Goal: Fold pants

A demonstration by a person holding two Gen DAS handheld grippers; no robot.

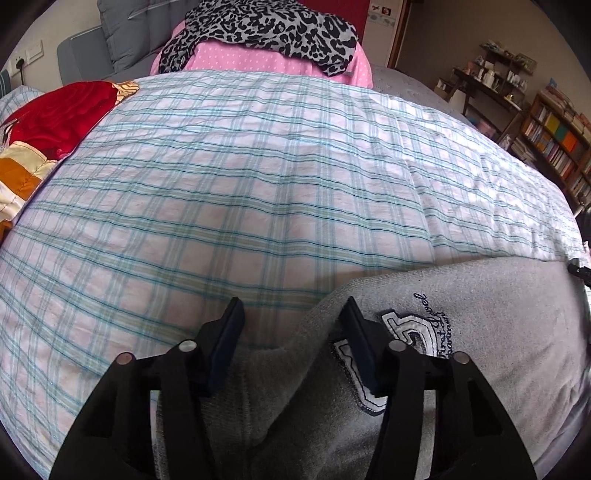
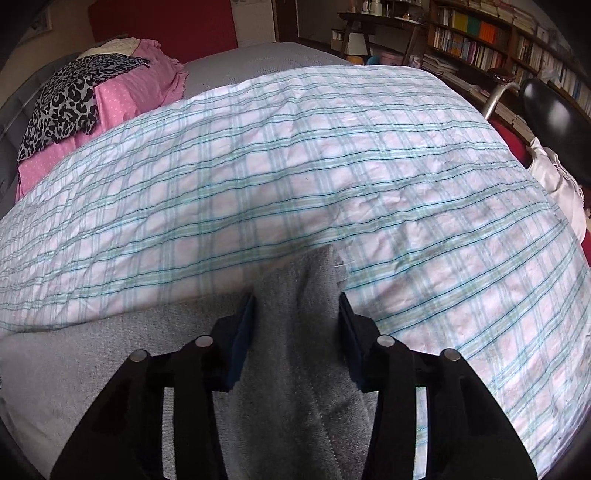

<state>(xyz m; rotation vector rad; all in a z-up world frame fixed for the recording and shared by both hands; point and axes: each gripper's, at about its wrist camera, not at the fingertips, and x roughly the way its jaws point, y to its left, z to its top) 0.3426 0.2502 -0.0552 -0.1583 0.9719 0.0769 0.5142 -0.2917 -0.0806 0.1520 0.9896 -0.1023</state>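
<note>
Two grippers point steeply down at the bed. The left gripper (image 1: 291, 343) has its jaws part closed around a raised fold of the grey pants (image 1: 461, 332), beside the embroidered patch (image 1: 395, 332). The right gripper (image 2: 297, 332) is clamped on another bunched fold of the pants (image 2: 299, 295). The pants lie at the near edge of the plaid cover (image 1: 240, 177). A pink pillow (image 1: 258, 61) with a leopard cloth (image 1: 266, 29) lies at the far edge.
</note>
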